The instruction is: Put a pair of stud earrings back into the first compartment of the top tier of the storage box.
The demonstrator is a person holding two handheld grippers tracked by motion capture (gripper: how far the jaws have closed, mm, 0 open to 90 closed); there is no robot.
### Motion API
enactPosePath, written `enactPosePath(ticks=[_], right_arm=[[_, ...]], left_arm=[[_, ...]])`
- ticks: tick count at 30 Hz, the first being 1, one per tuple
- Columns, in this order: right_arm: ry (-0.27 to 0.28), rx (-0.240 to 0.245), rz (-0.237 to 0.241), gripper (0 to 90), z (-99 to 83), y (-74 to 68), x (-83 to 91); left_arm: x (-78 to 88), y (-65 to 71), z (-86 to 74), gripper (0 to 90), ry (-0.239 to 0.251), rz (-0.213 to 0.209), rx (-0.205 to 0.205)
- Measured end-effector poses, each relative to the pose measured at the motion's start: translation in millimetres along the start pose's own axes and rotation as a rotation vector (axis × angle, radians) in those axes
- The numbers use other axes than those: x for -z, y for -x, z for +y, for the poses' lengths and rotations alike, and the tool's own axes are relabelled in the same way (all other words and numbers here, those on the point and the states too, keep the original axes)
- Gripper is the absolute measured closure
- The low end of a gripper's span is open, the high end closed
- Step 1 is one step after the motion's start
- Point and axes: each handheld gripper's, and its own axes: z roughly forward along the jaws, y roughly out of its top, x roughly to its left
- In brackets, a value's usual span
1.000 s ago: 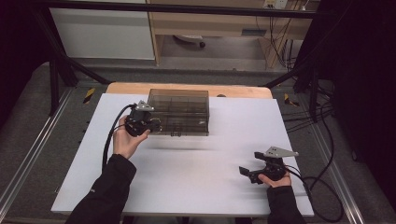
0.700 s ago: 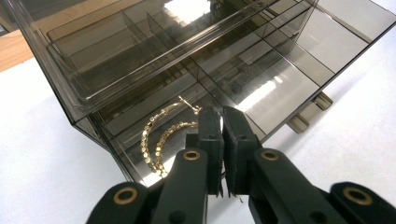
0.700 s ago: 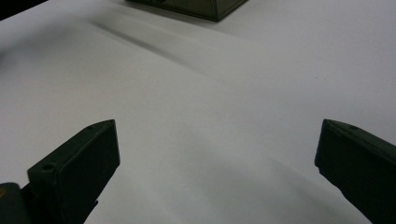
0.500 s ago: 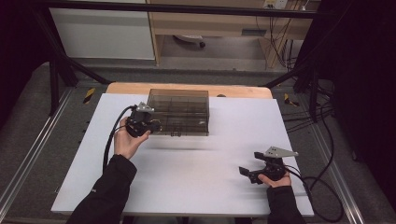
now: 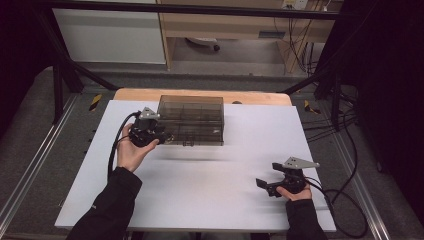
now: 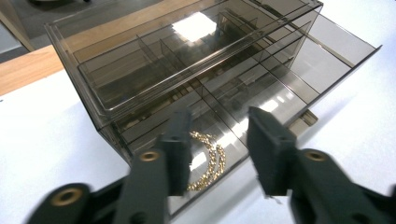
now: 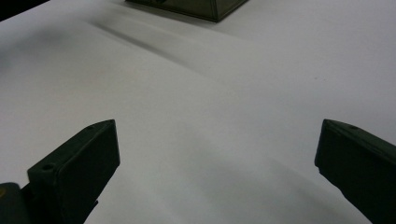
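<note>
A smoky see-through organiser box (image 5: pixel 192 117) (image 6: pixel 187 60) stands at the back of the white table (image 5: pixel 200 200). Its lower drawer (image 6: pixel 289 79), split into compartments, is pulled out. A gold chain (image 6: pixel 210 161) lies loose in the drawer's near compartment. My left gripper (image 5: pixel 162 135) (image 6: pixel 219 126) hovers at the box's front left corner. Its jaws have just been opening and now stand apart above the chain, gripping nothing. My right gripper (image 5: pixel 264 187) (image 7: pixel 217 140) rests low over the table at the right front, open wide and empty.
A strip of bare wooden tabletop (image 5: pixel 260 97) runs behind the white sheet. Black cables (image 5: pixel 345 200) trail off the right side. A corner of the box (image 7: pixel 205 9) lies far ahead in the right gripper view, with white surface between.
Both hands keep their places. The high view is too small to show the left jaws' spread changing.
</note>
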Motion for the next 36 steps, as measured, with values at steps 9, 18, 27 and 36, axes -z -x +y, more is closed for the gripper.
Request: enactPosePath(ticks=[9, 18, 27, 36], right_arm=[[0.001, 0.000, -0.001, 0.5, 0.0, 0.0, -0.1], [0.001, -0.003, -0.002, 0.5, 0.2, 0.0, 0.1], [0.001, -0.003, -0.002, 0.5, 0.3, 0.5, -0.2], [0.003, -0.005, -0.002, 0.5, 0.3, 0.1, 0.1]], left_arm=[[9.4, 6.6, -9.4, 38.7, 0.005, -0.025, 0.004], [18.1, 9.9, -15.5, 22.0, 0.023, -0.045, 0.011], [19.1, 17.8, -22.4, 11.3, 0.017, -0.059, -0.024], [17.0, 29.0, -31.6, 8.7, 0.021, -0.074, -0.048]])
